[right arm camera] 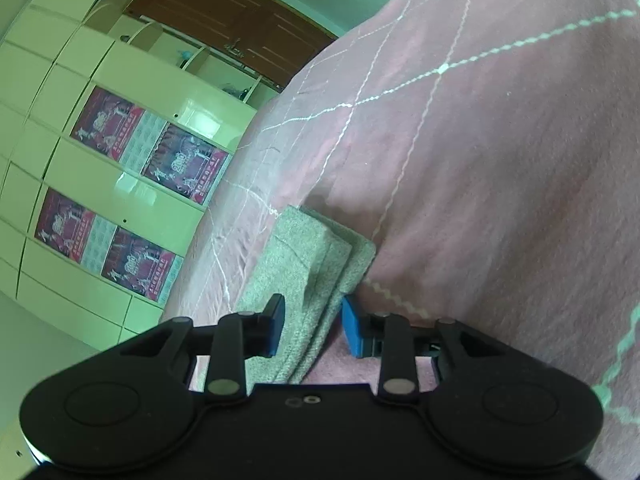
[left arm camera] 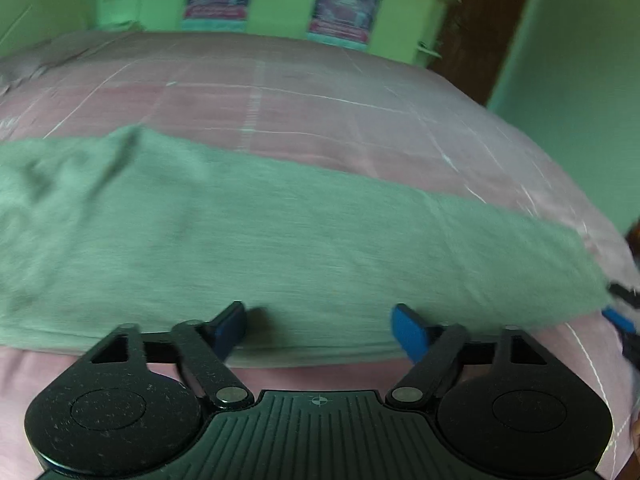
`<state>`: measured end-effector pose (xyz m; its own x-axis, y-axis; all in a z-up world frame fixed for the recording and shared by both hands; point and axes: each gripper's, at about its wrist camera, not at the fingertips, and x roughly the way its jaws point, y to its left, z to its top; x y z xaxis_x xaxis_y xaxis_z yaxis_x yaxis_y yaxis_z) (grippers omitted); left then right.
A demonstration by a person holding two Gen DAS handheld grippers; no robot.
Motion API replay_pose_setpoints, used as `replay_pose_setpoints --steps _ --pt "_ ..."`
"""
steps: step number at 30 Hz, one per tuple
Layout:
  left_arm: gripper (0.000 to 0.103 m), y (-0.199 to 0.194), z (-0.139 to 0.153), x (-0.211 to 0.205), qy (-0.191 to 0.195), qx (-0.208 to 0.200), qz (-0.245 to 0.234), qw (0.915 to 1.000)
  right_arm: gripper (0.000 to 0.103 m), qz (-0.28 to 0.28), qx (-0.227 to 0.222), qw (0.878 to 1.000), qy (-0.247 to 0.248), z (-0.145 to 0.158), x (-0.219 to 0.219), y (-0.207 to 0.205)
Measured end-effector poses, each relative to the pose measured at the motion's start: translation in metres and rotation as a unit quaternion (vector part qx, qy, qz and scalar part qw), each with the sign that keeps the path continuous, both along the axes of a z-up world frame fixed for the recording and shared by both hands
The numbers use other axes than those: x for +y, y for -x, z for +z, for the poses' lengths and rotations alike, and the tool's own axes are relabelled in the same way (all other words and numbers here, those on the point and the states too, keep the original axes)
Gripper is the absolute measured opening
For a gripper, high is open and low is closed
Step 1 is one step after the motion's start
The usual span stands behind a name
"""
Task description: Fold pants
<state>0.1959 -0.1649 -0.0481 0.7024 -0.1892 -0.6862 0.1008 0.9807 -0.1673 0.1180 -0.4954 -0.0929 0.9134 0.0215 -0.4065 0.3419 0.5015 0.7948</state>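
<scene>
Green pants [left arm camera: 280, 240] lie stretched across a pink bed [left arm camera: 300, 112]; the left gripper [left arm camera: 320, 330] hovers with jaws wide, while the right gripper [right arm camera: 312, 326] straddles their stacked hem, jaws parted.

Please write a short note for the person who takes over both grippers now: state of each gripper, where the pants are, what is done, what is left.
Left gripper: open, holding nothing, its fingers at the near edge of the grey-green knit pants.
Right gripper: fingers on both sides of the layered end of the pants; whether it is clamped I cannot tell.
Pants: a long band across the pink quilted bedcover.
Done: legs seem laid together lengthwise, judging by the stacked layers.
Left: probably fold the band across its length, then square it.
</scene>
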Motion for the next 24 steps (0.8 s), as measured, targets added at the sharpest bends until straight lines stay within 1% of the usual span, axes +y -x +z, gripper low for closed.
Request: replay_pose_setpoints --steps 1,3,4,6,8,10,11,12,13,15,17,19,21,23,24 --pt "0.093 0.0 0.0 -0.022 -0.017 0.001 -0.009 0.9998 0.019 0.004 0.001 1.0 0.001 -0.001 0.0 -0.001" --pt "0.093 0.001 0.002 -0.047 -0.038 0.003 -0.012 0.9992 0.016 0.009 0.001 1.0 0.0 -0.002 -0.003 -0.005" --pt "0.093 0.001 0.003 -0.056 -0.047 0.003 -0.013 0.9988 0.015 0.01 -0.003 1.0 -0.003 -0.002 -0.005 -0.005" --pt "0.095 -0.005 -0.001 -0.063 -0.063 0.018 -0.006 0.9978 0.015 0.006 -0.021 1.0 -0.013 -0.004 -0.008 0.001" --pt "0.096 -0.008 -0.003 -0.062 -0.061 0.02 -0.001 0.9979 0.014 0.0 -0.033 0.999 -0.022 -0.007 -0.008 0.006" --pt "0.097 -0.005 -0.001 -0.062 -0.061 0.012 0.008 0.9981 0.014 0.0 -0.04 0.999 -0.032 -0.011 -0.011 0.006" --pt "0.097 -0.003 0.001 -0.06 -0.053 0.005 0.014 0.9985 0.015 0.001 -0.046 0.998 -0.035 -0.012 -0.012 0.007" --pt "0.097 -0.003 -0.002 -0.061 -0.052 0.006 0.015 0.9985 0.015 0.001 -0.049 0.998 -0.035 -0.012 -0.013 0.006" --pt "0.098 -0.005 -0.008 -0.064 -0.061 0.015 0.012 0.998 0.016 0.001 -0.048 0.998 -0.036 -0.012 -0.013 0.005" --pt "0.103 -0.004 -0.016 -0.068 -0.073 0.011 0.001 0.9973 0.016 0.007 -0.037 0.999 -0.036 -0.013 -0.014 0.001" --pt "0.103 -0.002 -0.019 -0.071 -0.08 0.007 -0.005 0.9967 0.016 0.009 -0.032 0.999 -0.035 -0.011 -0.015 -0.003" --pt "0.103 -0.001 -0.02 -0.071 -0.078 0.006 -0.004 0.9969 0.015 0.005 -0.017 0.999 -0.035 -0.011 -0.016 -0.005" --pt "0.103 -0.002 -0.02 -0.07 -0.073 0.007 -0.003 0.9973 0.018 -0.003 -0.013 0.999 -0.035 -0.008 -0.017 -0.004" --pt "0.103 -0.002 -0.019 -0.07 -0.069 0.007 -0.001 0.9976 0.02 -0.012 0.006 1.0 -0.007 -0.003 -0.014 -0.006" --pt "0.103 -0.002 -0.019 -0.07 -0.067 0.006 0.002 0.9977 0.02 -0.01 0.014 1.0 -0.002 -0.003 -0.012 -0.009"
